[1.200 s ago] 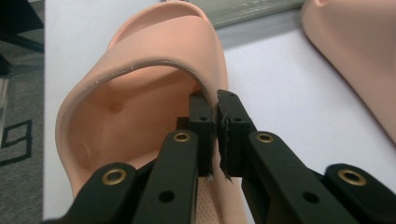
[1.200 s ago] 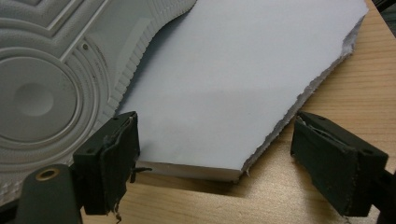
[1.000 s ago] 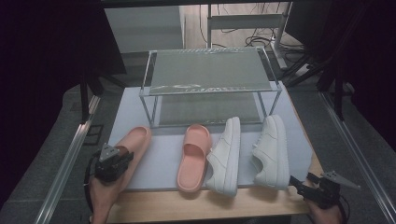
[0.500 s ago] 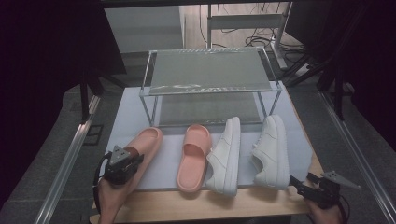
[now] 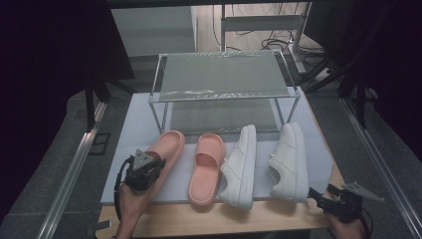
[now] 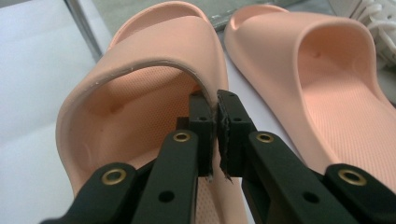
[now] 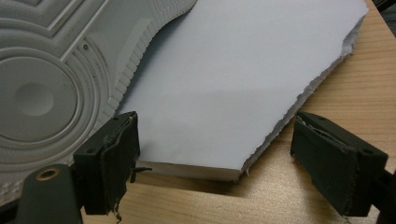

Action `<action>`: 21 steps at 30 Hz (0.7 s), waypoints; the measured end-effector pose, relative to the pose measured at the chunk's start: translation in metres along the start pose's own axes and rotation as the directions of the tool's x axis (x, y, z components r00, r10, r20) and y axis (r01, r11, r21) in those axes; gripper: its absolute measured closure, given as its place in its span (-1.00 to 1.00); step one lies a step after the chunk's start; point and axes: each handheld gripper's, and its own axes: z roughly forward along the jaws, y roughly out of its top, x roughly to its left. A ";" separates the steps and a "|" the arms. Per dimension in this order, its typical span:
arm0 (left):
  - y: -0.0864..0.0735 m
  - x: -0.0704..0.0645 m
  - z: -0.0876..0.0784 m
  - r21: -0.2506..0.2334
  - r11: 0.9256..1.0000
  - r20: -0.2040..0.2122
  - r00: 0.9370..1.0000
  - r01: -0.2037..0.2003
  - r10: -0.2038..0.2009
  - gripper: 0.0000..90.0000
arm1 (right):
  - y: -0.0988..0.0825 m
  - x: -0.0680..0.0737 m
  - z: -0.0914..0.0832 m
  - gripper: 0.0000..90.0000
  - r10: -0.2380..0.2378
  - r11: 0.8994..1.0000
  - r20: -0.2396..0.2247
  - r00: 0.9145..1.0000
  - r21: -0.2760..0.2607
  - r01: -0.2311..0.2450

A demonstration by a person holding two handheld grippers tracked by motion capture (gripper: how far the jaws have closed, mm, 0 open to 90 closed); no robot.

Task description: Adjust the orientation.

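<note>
Left tongs (image 6: 215, 135) of mine are clamped on the strap edge of the pink slide (image 6: 144, 93), the two black pads pressed together on the thin rim of that arch where it comes down over the footbed. From the high view, my left tongs (image 5: 145, 167) sit over the heel end of this slide (image 5: 166, 147), which lies at the left of the row on the pale grey mat (image 5: 134, 124), its toe pointing toward the shoe rack (image 5: 224, 74) at the back. Just beside it, to its right, lies the second pink slide (image 5: 206, 164), flat on the mat and apart from my grip; in the left gripper view it (image 6: 317, 74) runs alongside the held one with a narrow strip of mat between them. Further right stand two white sneakers, the nearer one (image 5: 241, 167) tipped on its side next to the second slide, the other (image 5: 288, 162) beside it near the mat's right edge. My right tongs (image 5: 328, 203) rest at the front right corner of the wooden surface (image 5: 239, 219), and in the right gripper view they (image 7: 215, 163) stand wide apart with nothing between them, one pad near the ribbed sole of a white sneaker (image 7: 51, 79), the torn corner of the mat (image 7: 243, 84) in front.
</note>
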 end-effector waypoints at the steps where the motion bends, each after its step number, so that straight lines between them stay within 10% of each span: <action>1: 0.002 -0.001 0.003 -0.002 1.000 0.001 1.000 0.004 -0.004 0.90 | 0.000 0.000 0.000 -0.65 0.000 1.000 0.000 1.000 0.000 0.000; 21: 0.033 -0.009 0.045 -0.022 0.999 -0.039 0.999 0.029 -0.030 0.90 | 0.000 -0.001 0.000 -0.65 -0.004 1.000 -0.001 1.000 0.001 0.004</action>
